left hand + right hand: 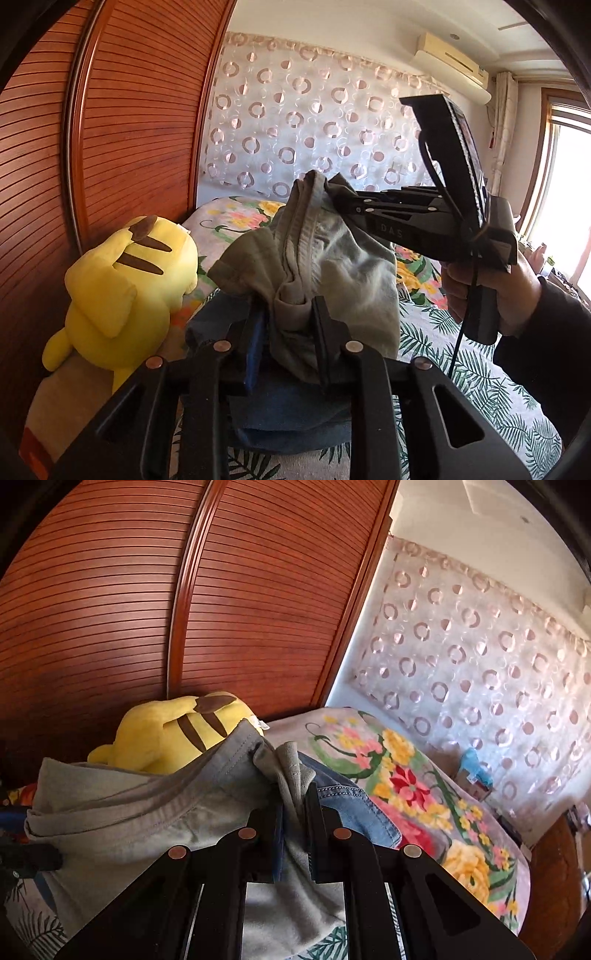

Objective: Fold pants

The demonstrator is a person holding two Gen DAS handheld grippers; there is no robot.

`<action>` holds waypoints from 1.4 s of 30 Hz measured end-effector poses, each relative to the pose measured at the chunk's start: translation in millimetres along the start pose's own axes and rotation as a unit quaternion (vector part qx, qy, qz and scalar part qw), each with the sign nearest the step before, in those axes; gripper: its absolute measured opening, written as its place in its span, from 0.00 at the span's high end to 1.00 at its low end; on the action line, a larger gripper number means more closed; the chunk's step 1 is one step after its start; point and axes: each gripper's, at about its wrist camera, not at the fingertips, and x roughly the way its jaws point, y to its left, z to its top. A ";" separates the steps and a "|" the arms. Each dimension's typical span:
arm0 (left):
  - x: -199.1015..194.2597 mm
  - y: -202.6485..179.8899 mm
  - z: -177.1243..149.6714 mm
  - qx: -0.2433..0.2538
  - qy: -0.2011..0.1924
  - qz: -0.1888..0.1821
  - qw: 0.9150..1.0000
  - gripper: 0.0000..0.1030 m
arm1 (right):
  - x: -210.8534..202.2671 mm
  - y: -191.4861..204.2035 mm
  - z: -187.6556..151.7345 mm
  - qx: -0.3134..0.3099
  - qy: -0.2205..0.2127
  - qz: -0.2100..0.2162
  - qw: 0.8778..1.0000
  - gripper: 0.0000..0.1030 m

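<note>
Grey-green cotton pants [325,258], soft, faded and creased, bunched into a hanging bundle above the bed and strung between the two tools. Thick stitched waistband seam running down the middle of the bundle in the left wrist view; in the right wrist view [147,812] a broad smooth panel with double stitching along a hem. Left black plastic gripper [291,332] pinching a gathered fold of the fabric near its lower edge, fingers drawn close with cloth wedged between. Right black plastic gripper [295,812] clamped on a narrow twisted ridge of the same cloth, fingers nearly together; from the left view, seen gripped by a hand [491,288] in a dark sleeve, its tips buried in the upper edge of the bundle. Directly beneath, a folded pair of blue denim jeans [288,413], stiff and matte. Under that, a floral and palm-leaf printed bedspread [480,373]. Beside the pants, a yellow plush toy with brown stripes [125,288], fuzzy and rounded, resting against a reddish slatted wooden wardrobe door [140,129].
</note>
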 end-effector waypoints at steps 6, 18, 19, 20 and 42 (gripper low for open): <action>0.2 -1.4 0.4 0.007 -0.003 0.003 1.000 0.76 | 2.3 -6.8 -1.3 0.031 0.005 0.000 1.000 0.74; -0.2 -5.4 6.6 0.007 -0.010 0.001 1.000 0.78 | 6.1 -22.7 -15.3 0.062 0.014 0.025 0.998 0.60; -2.7 -7.3 8.2 0.010 -0.015 -0.003 1.000 0.79 | 9.8 -23.7 -17.3 0.063 0.020 0.023 0.998 0.59; -6.1 -9.6 10.7 0.012 -0.019 -0.006 1.000 0.79 | 13.7 -24.6 -19.6 0.065 0.027 0.021 0.997 0.59; -4.2 7.0 1.7 0.028 0.011 0.044 0.999 0.49 | 7.9 -31.3 -32.4 0.110 0.032 0.034 0.993 0.51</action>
